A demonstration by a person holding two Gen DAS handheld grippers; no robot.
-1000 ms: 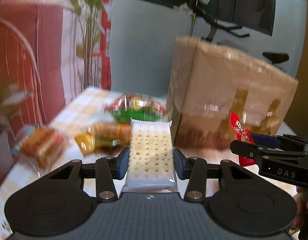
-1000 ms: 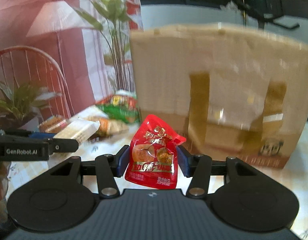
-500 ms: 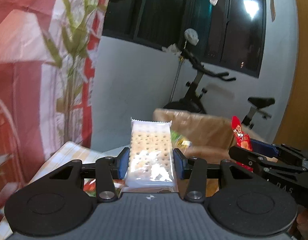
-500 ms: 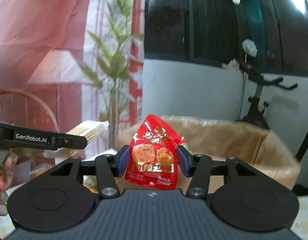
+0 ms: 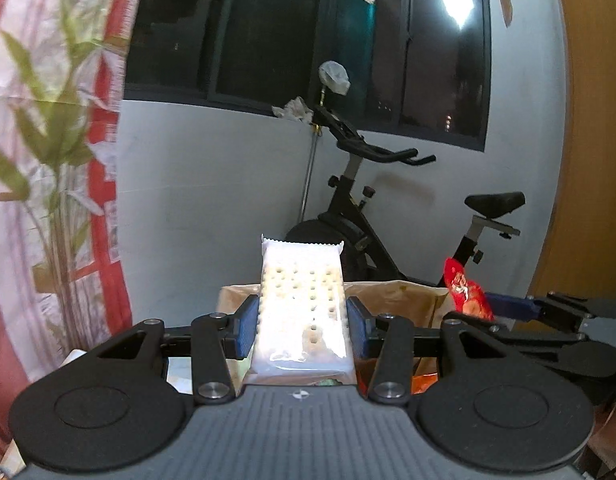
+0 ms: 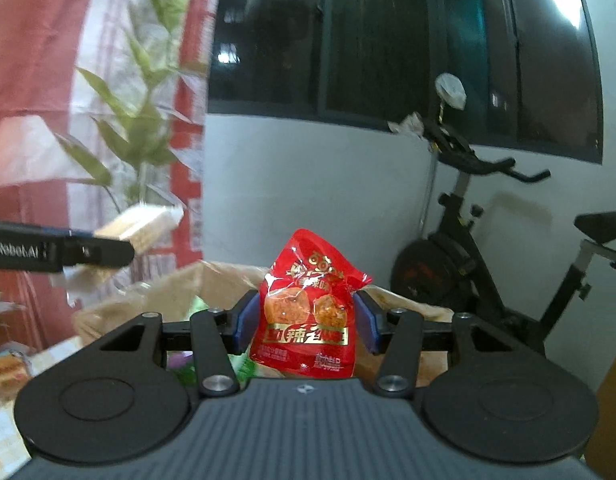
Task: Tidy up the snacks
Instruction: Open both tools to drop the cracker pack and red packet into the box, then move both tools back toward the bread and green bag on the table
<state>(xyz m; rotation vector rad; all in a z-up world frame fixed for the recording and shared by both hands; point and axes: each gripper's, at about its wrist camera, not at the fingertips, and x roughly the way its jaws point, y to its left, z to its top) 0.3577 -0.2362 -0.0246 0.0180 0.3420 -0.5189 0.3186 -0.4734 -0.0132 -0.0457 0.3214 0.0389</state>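
Both grippers raised above paper bag (image 5: 392, 292), left gripper (image 5: 302, 326) grasping cracker pack (image 5: 301, 308), right gripper (image 6: 303, 322) grasping red pouch (image 6: 308, 312)

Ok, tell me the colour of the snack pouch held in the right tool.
Red pouch with gold lettering and pictures of orange-brown pieces; clearest in the right wrist view.

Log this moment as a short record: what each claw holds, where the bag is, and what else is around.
left claw: shut on cracker pack
right claw: shut on red pouch
paper bag: open-topped, just beyond and below both claws
bag contents: green wrapper visible inside
table: snack lying at left
background: exercise bike, plant
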